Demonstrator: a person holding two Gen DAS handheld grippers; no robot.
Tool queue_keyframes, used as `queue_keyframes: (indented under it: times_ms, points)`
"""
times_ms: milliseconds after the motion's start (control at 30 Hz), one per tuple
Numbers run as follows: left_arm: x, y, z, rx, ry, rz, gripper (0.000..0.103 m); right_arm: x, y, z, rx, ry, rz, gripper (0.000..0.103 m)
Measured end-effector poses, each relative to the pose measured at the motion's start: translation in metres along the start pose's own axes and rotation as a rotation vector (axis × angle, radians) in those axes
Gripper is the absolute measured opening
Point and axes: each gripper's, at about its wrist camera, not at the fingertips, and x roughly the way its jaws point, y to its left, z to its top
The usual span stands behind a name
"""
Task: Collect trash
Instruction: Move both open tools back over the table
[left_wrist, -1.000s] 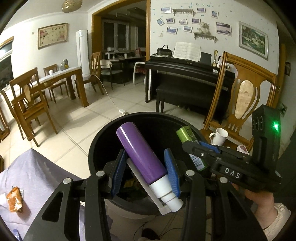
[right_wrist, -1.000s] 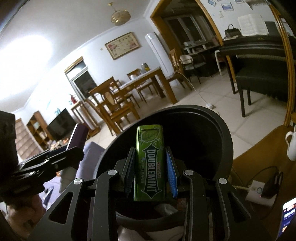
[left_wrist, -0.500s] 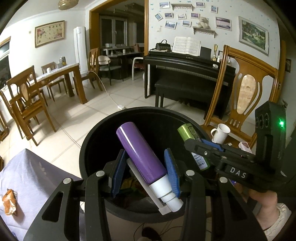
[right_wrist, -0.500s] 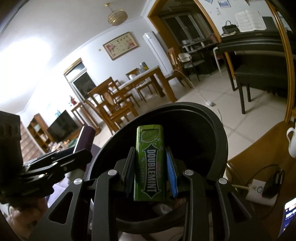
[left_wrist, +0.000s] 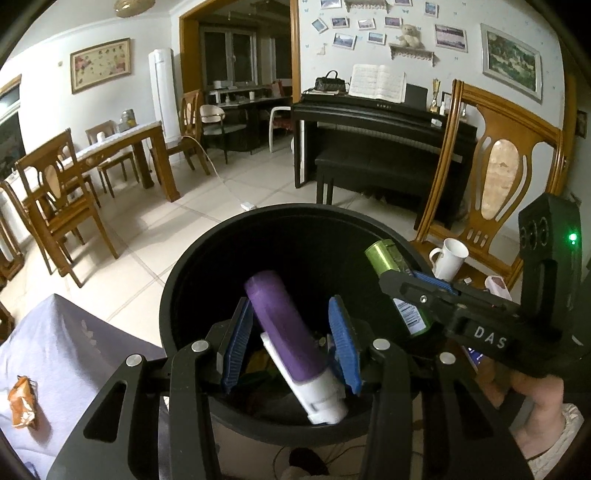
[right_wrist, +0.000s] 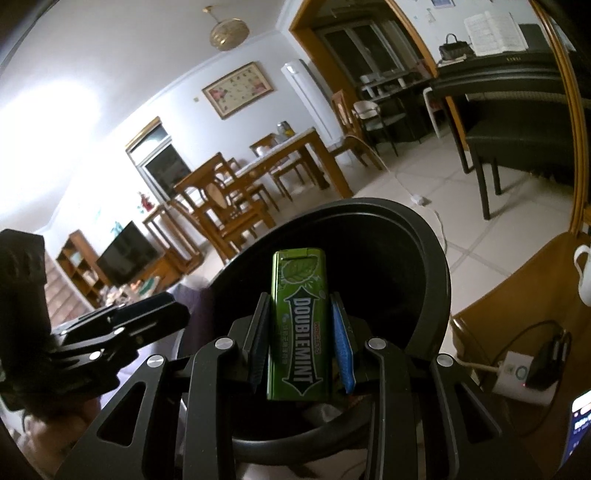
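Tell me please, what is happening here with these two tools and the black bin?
A person is collecting trash with a claw in each hand. The left claw has opened around a purple tube with a white cap, which is tilting down into the black bin. The right claw holds a green Doublemint gum pack over the same bin, not yet released. An orange wrapper lies on the purple cloth beside the bin.
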Motion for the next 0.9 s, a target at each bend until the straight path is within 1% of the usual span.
queue_keyframes:
  times_ms: [33, 67, 100, 133, 200, 267, 333, 400, 500, 567, 700, 833, 900]
  points:
    - [-0.001, 0.000, 0.000, 0.001, -0.001, 0.004, 0.052, 0.001, -0.002, -0.001, 0.000, -0.004, -0.003, 0.040]
    - [-0.003, -0.001, 0.000, 0.003, -0.007, 0.011, 0.064, 0.000, -0.002, -0.002, 0.002, -0.012, -0.005, 0.048]
    - [-0.005, -0.001, 0.001, 0.005, -0.014, 0.016, 0.073, -0.001, -0.002, -0.003, 0.005, -0.021, -0.003, 0.050]
    - [-0.008, -0.002, 0.001, 0.009, -0.024, 0.021, 0.075, -0.003, -0.001, -0.002, 0.003, -0.025, -0.002, 0.051]
    - [-0.014, -0.002, 0.002, 0.019, -0.031, 0.027, 0.075, -0.004, 0.003, -0.003, -0.010, -0.031, -0.010, 0.059]
    - [-0.019, -0.001, 0.001, 0.021, -0.033, 0.028, 0.075, -0.005, 0.006, -0.004, -0.011, -0.036, -0.013, 0.063]
    - [-0.026, 0.002, -0.001, 0.018, -0.033, 0.032, 0.075, -0.007, 0.013, -0.003, -0.021, -0.035, -0.014, 0.063]
    - [-0.033, 0.007, -0.005, 0.013, -0.031, 0.043, 0.075, -0.007, 0.022, -0.007, -0.033, -0.027, -0.013, 0.068]
    - [-0.046, 0.021, -0.014, -0.009, -0.022, 0.055, 0.075, -0.009, 0.038, -0.009, -0.054, -0.017, -0.003, 0.068]
    - [-0.058, 0.036, -0.023, -0.041, -0.016, 0.069, 0.075, -0.007, 0.057, -0.013, -0.081, -0.005, 0.006, 0.068]
    - [-0.082, 0.073, -0.045, -0.105, -0.001, 0.129, 0.075, 0.000, 0.097, -0.022, -0.135, 0.033, 0.036, 0.068]
    - [-0.108, 0.118, -0.074, -0.196, 0.017, 0.200, 0.075, 0.014, 0.148, -0.036, -0.191, 0.087, 0.082, 0.068]
    - [-0.125, 0.149, -0.095, -0.261, 0.026, 0.239, 0.075, 0.023, 0.175, -0.045, -0.216, 0.122, 0.110, 0.068]
